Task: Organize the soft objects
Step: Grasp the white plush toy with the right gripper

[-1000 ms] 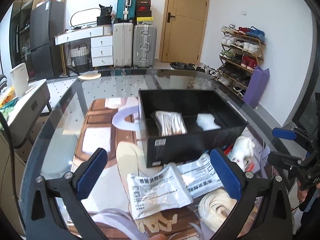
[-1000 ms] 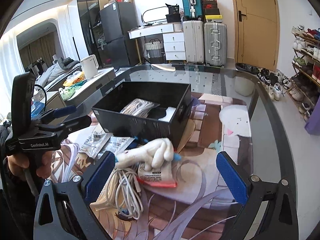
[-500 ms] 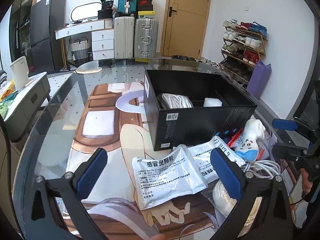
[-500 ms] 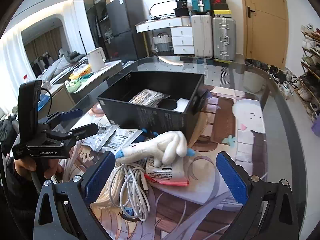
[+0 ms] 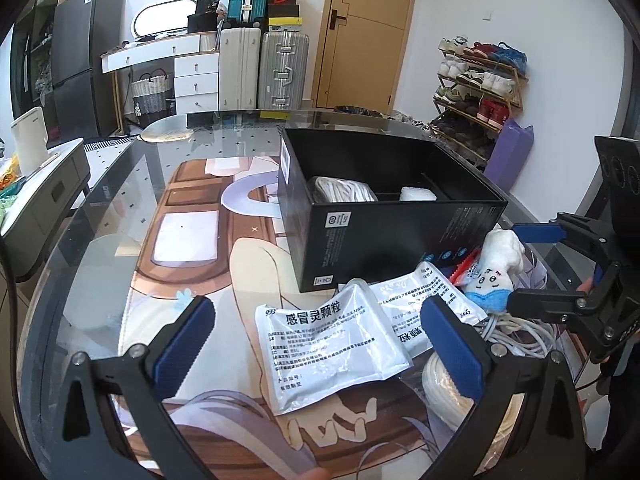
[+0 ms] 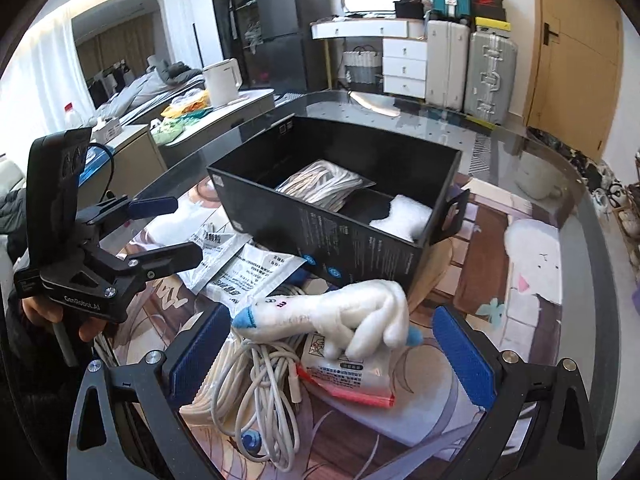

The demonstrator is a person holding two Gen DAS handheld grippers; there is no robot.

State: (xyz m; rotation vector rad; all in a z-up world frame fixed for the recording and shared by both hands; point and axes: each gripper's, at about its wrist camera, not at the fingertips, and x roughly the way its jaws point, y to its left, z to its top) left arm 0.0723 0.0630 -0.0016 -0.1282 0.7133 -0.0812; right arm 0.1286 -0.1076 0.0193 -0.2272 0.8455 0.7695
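A white plush toy [image 6: 332,316] with blue tips lies on a red-edged pouch [image 6: 348,376] and a tangle of white cable [image 6: 256,380], in front of the black box [image 6: 320,236]. My right gripper [image 6: 332,354] is open, its pads either side of the toy and just short of it. My left gripper [image 5: 318,344] is open above a white medicine sachet [image 5: 332,348], with a second sachet [image 5: 424,300] beside it. The box [image 5: 380,240] holds a bagged white cord [image 5: 344,194] and a white pad [image 5: 418,194]. Each view shows the other gripper: right [image 5: 524,268], left [image 6: 172,230].
Everything sits on a printed mat on a round glass table [image 5: 120,184]. A white coil [image 5: 444,384] lies under my left gripper's right finger. A side cabinet with a kettle [image 6: 222,80] stands to the left; suitcases [image 5: 280,68] and a shoe rack [image 5: 480,80] stand behind.
Both grippers have dropped lower and closer to the items in front of the box. The right one has closed in on the plush toy. Both have stayed open.
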